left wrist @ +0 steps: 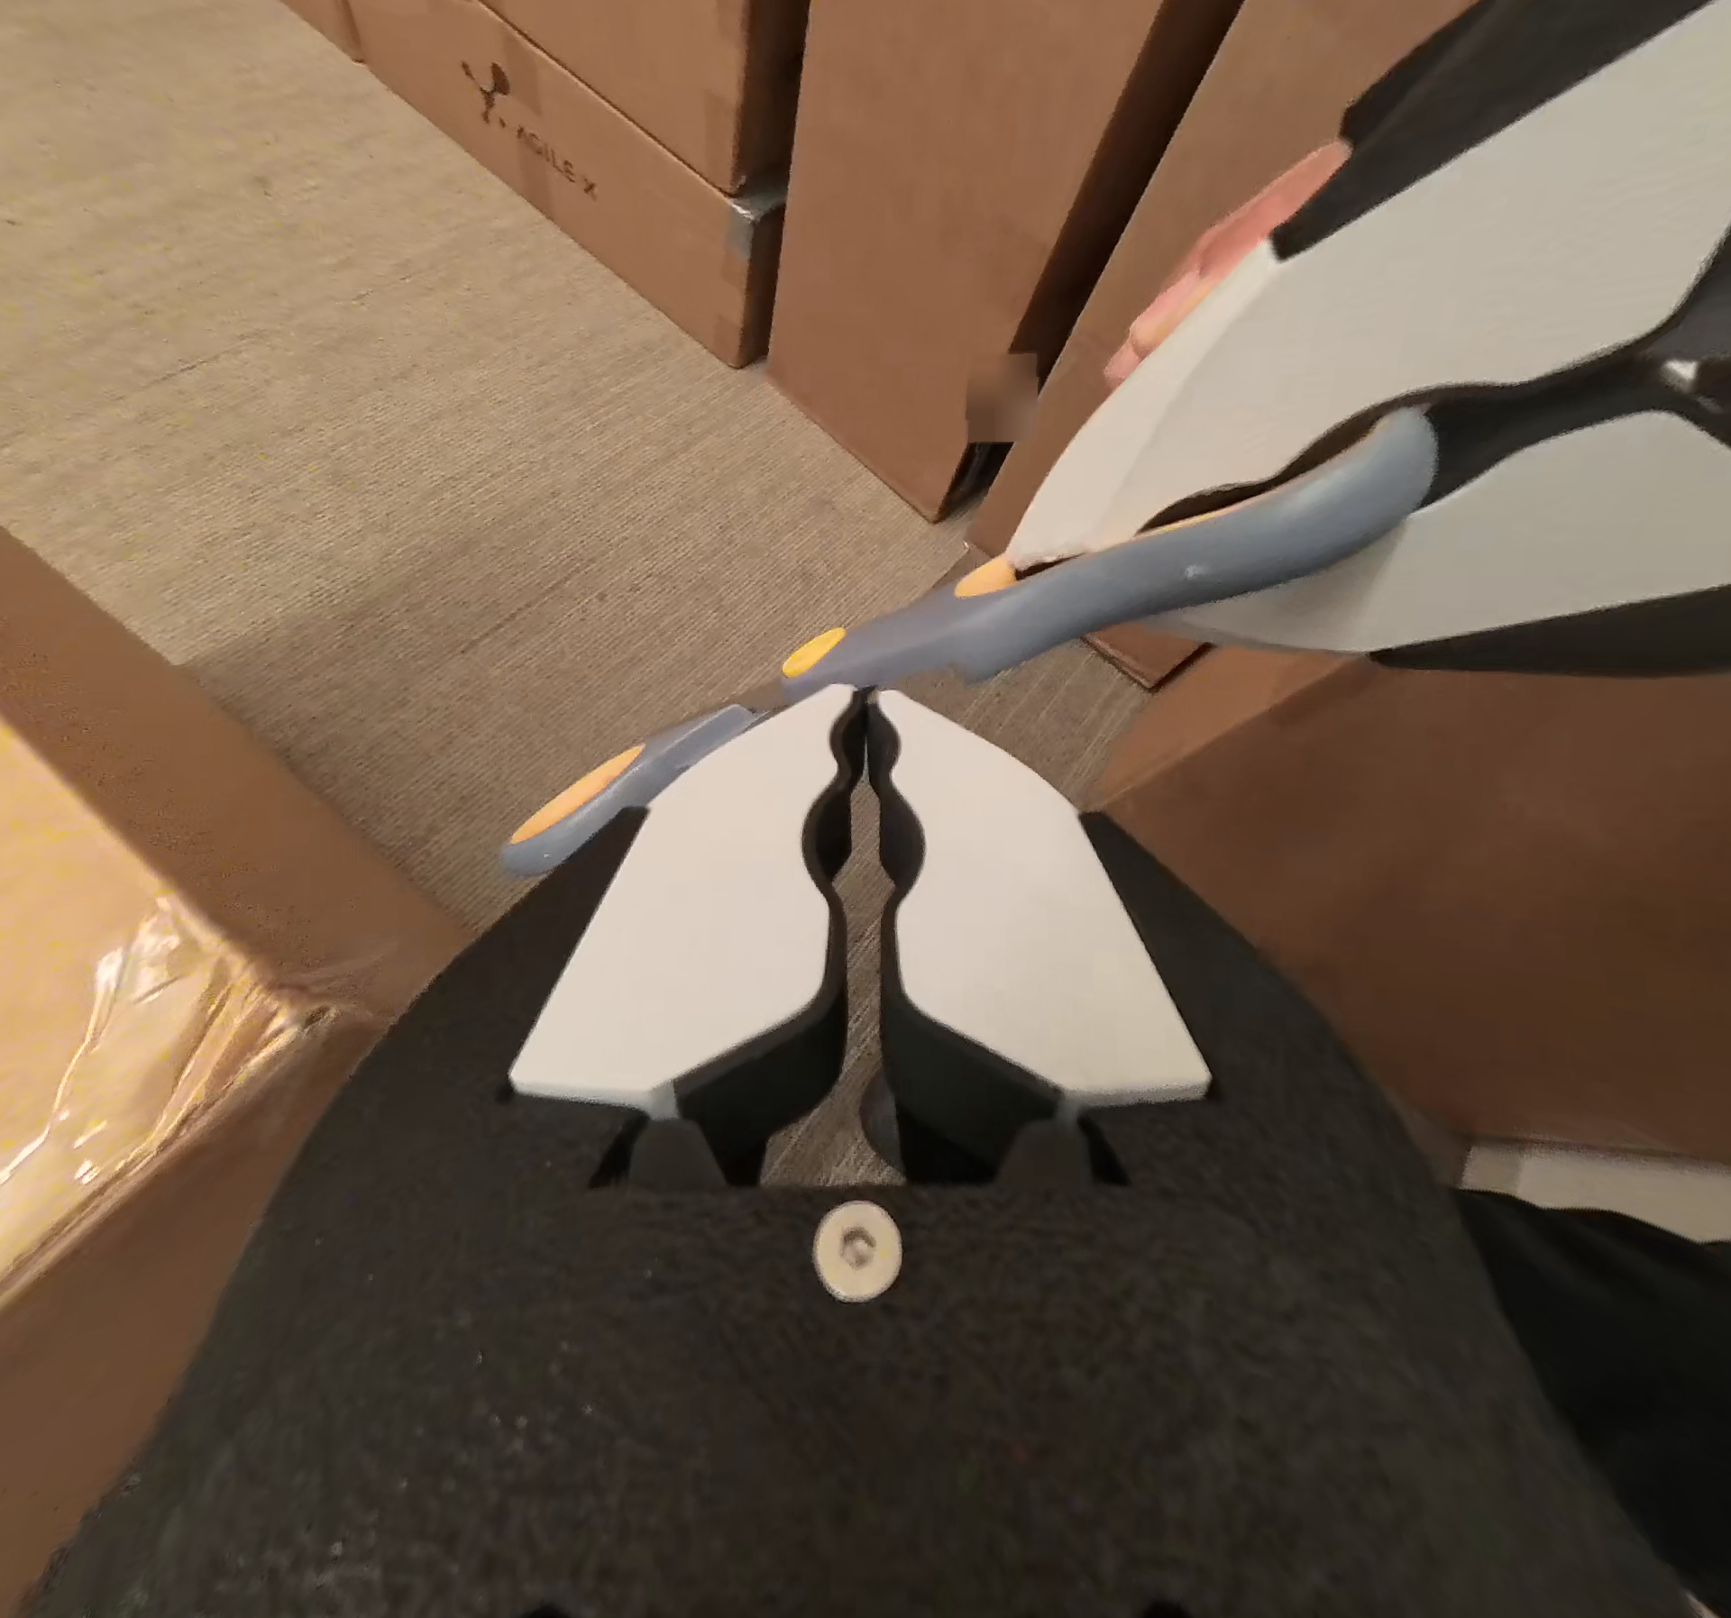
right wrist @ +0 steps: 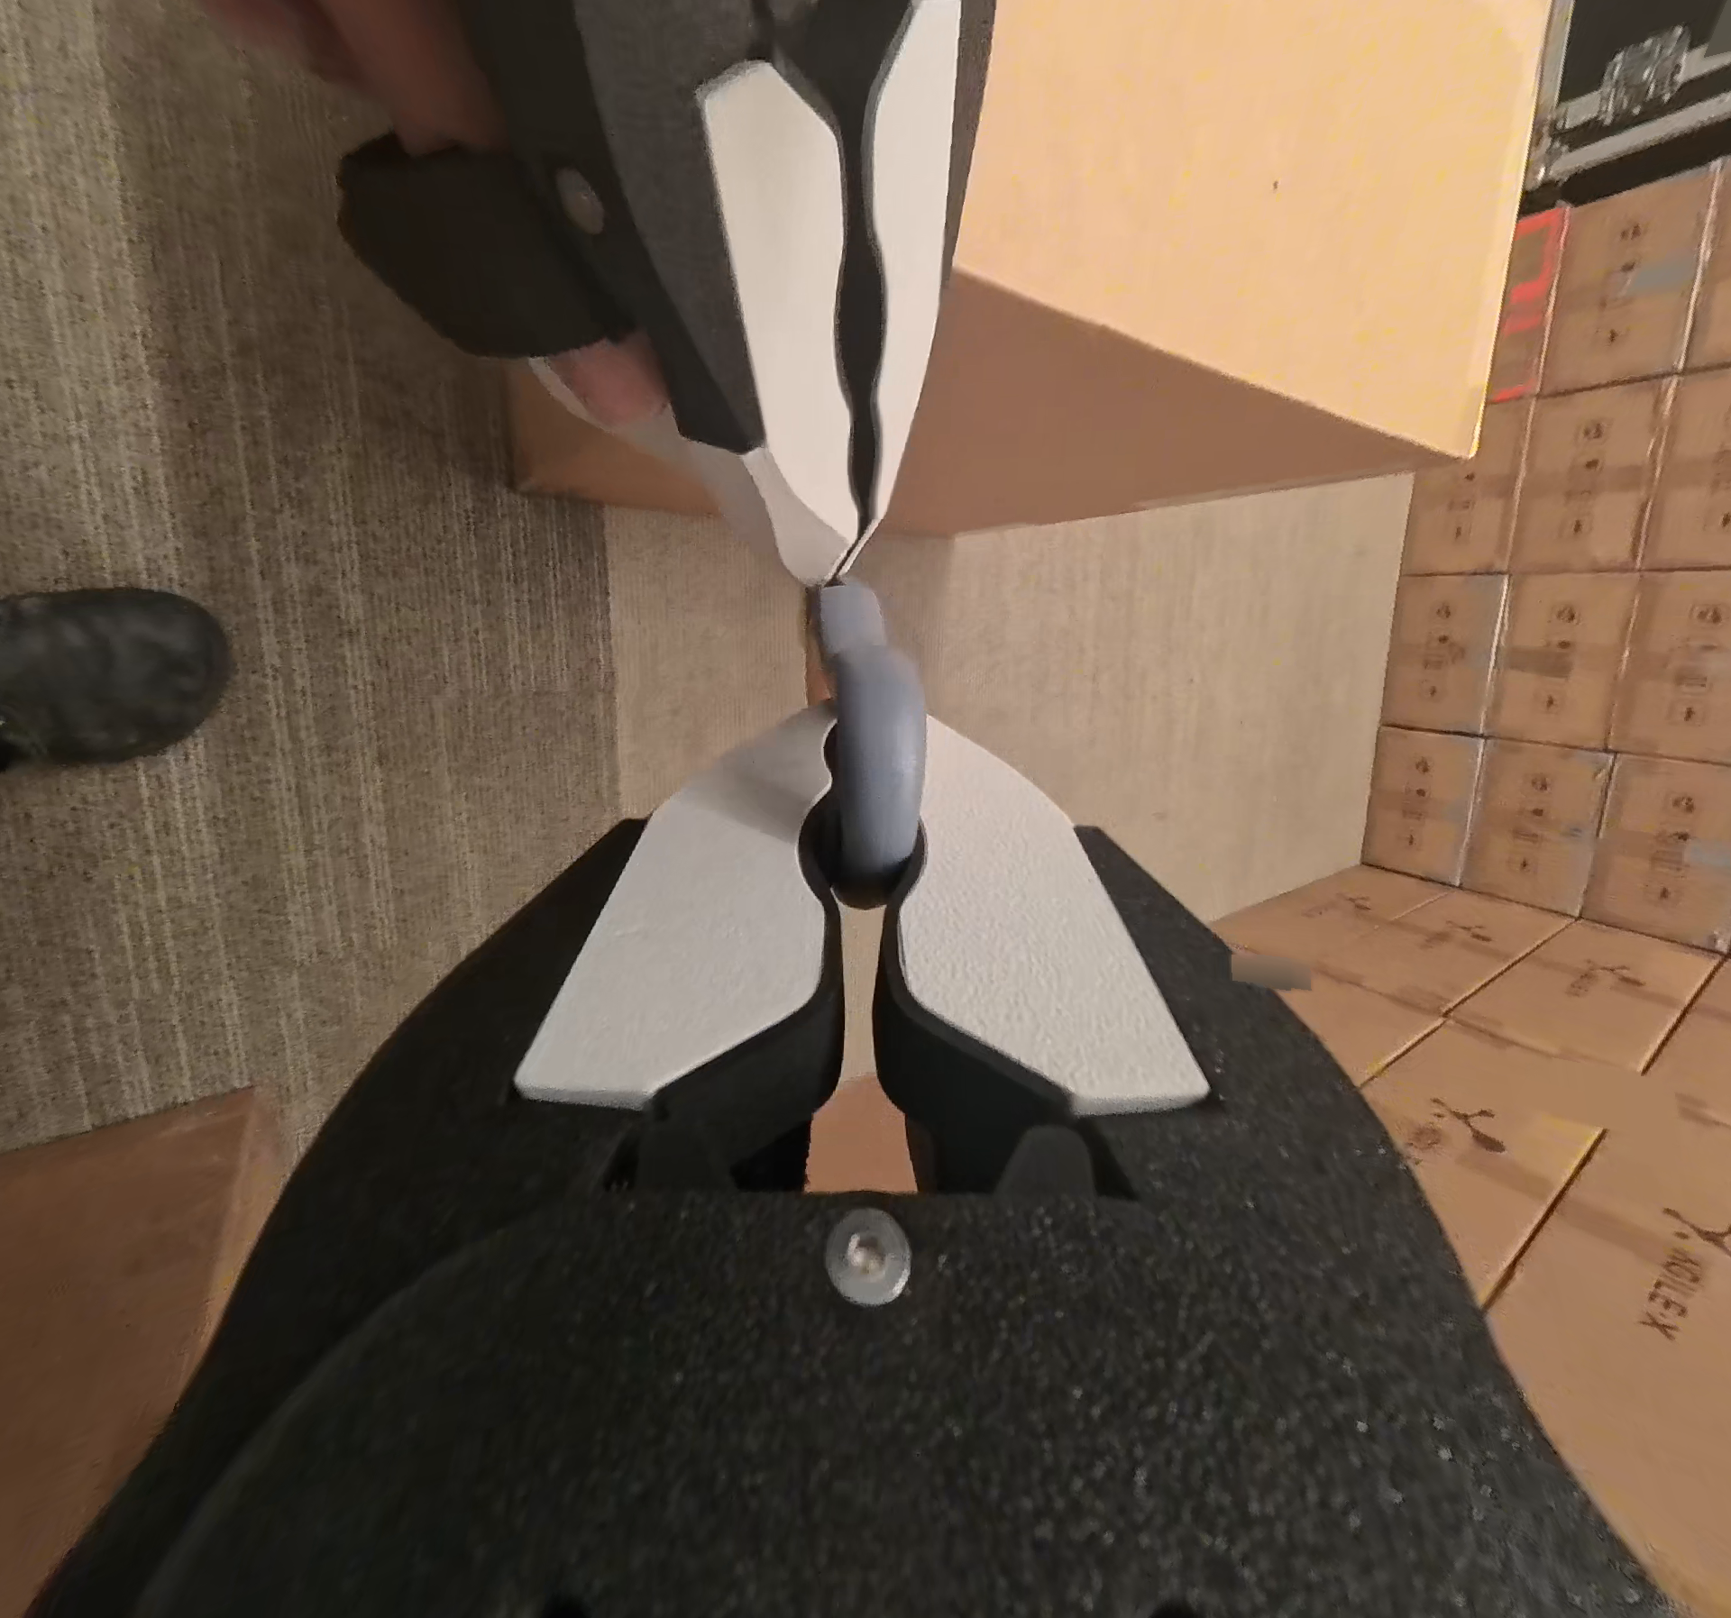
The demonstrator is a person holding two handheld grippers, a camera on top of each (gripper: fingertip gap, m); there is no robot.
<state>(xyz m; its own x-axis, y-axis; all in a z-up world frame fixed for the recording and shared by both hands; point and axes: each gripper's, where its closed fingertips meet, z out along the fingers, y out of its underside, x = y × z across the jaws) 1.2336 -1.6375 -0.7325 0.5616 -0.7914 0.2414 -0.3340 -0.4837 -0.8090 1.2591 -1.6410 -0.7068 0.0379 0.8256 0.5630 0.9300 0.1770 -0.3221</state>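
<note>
A grey tool with yellow patches (left wrist: 937,627), shaped like a pair of scissors, hangs in the air between my two grippers. My right gripper (right wrist: 876,730) is shut on its curved grey handle (right wrist: 880,777), which sits in the round notch between the fingers. It also shows at the upper right of the left wrist view (left wrist: 1077,580), clamping the handle's far end. My left gripper (left wrist: 864,697) is shut, its tips meeting at the tool's middle and pinching a thin part there. In the right wrist view the left gripper (right wrist: 836,576) comes down from above onto the tool's far end.
Beige carpet (left wrist: 375,449) lies below. Brown cardboard boxes (left wrist: 609,103) stand behind, at both sides (left wrist: 140,917), and stacked at the right (right wrist: 1546,637). A black case (right wrist: 1649,9) is at the top right. A dark shoe (right wrist: 103,674) is on the carpet at the left. A hand (left wrist: 1218,262) holds the right gripper. My hands' fingertips stand some 4 centimeters from each other.
</note>
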